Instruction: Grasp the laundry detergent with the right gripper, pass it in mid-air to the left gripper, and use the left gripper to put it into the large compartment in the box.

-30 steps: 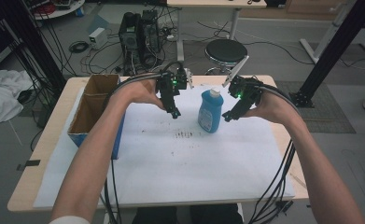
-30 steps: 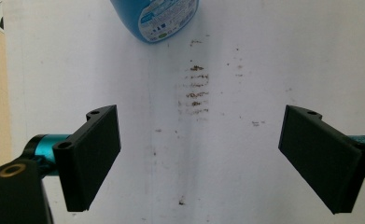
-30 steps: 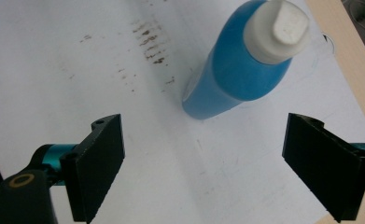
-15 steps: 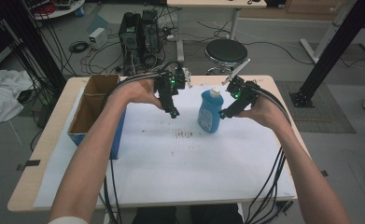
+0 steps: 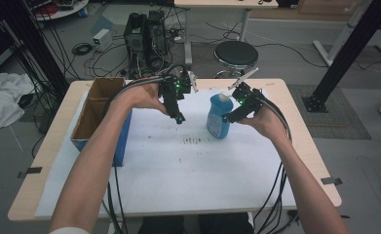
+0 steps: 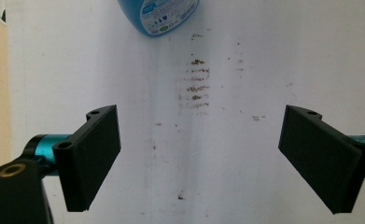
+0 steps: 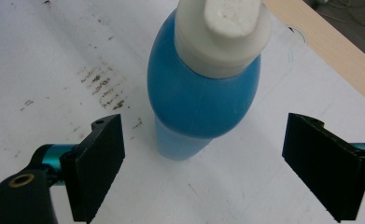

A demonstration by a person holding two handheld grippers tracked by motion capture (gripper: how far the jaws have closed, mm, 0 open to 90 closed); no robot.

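A blue bottle [image 5: 219, 116] with a white cap is seen standing upright on the white sheet [image 5: 188, 175] that covers the table, slightly right of centre and in the upper half of the high view. Nothing has yet been gripped, so the work is judged to be at its very start: only the approach has been made. The right gripper [image 5: 232, 117] is held just beside the bottle on its right; in the right gripper view the bottle [image 7: 203, 88] is framed between and beyond the two black jaws, which stand wide apart with clear gaps to the blue body on either side, so no contact can be claimed. The left gripper [image 5: 179, 118] is held above the sheet to the left of the bottle, well apart from it; its jaws are likewise spread and nothing lies between them, and in its own view the bottle's lower end [image 6: 159, 16] is seen at the top edge, above a patch of brown smudges [image 6: 196, 86] on the sheet. A cardboard box [image 5: 98, 109] is seen at the left edge of the table, untouched. What remains, by this reading, is the closing of the right jaws on the bottle and everything that follows the grasp.
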